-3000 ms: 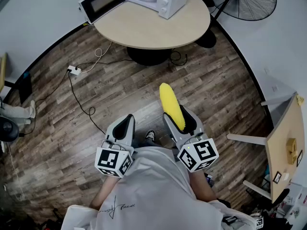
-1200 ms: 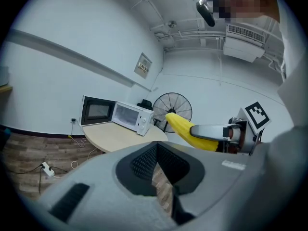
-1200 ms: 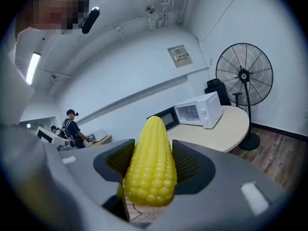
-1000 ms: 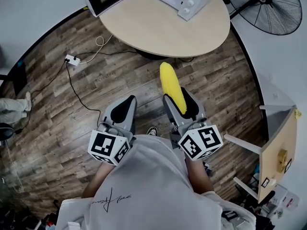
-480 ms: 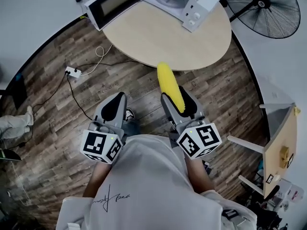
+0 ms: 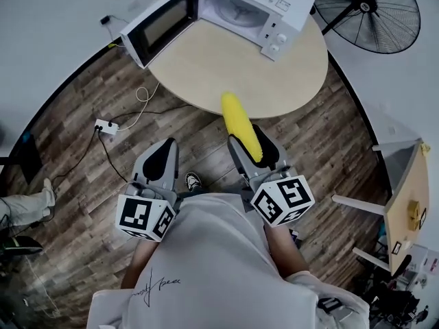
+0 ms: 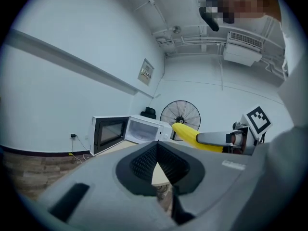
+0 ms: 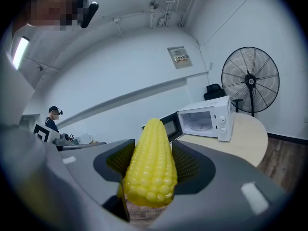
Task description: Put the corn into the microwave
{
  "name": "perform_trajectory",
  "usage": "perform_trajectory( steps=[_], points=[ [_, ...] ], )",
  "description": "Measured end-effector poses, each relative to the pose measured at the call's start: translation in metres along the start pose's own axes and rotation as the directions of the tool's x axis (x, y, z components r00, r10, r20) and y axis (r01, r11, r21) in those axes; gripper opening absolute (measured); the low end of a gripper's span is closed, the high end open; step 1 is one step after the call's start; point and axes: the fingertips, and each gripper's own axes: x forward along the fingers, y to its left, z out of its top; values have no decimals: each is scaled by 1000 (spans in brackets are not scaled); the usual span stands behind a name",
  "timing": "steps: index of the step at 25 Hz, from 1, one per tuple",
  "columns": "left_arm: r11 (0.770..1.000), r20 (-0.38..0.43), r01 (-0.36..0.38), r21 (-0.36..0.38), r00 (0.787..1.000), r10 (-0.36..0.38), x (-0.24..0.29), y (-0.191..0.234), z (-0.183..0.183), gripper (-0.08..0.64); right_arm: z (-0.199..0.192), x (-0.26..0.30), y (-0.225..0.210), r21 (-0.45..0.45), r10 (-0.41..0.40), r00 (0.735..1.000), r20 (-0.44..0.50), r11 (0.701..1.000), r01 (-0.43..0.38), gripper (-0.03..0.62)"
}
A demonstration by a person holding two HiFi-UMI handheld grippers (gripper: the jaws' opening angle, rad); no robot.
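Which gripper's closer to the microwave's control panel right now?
Right. The right gripper, shut on the corn, sits just short of the table edge, almost in line with the control panel. The left gripper is over the floor, farther left.

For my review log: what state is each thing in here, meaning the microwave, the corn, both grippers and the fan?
microwave: on the round table, door open, nothing seen inside.
corn: clamped in the right gripper, tip toward the table.
right gripper: shut on the corn.
left gripper: shut, empty.
fan: standing; cannot tell whether it is running.
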Motion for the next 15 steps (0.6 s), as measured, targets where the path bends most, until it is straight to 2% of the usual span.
perform_trajectory(
  steps=[6, 15],
  points=[
    [1000, 7, 19, 17, 1000, -19, 10, 26, 18, -12, 11, 21, 1, -4, -42, 999, 16, 999, 42, 258],
    [999, -21, 34, 8, 999, -34, 42, 43, 17, -12, 20, 49, -27, 9, -102, 994, 35, 995, 102, 258]
  ],
)
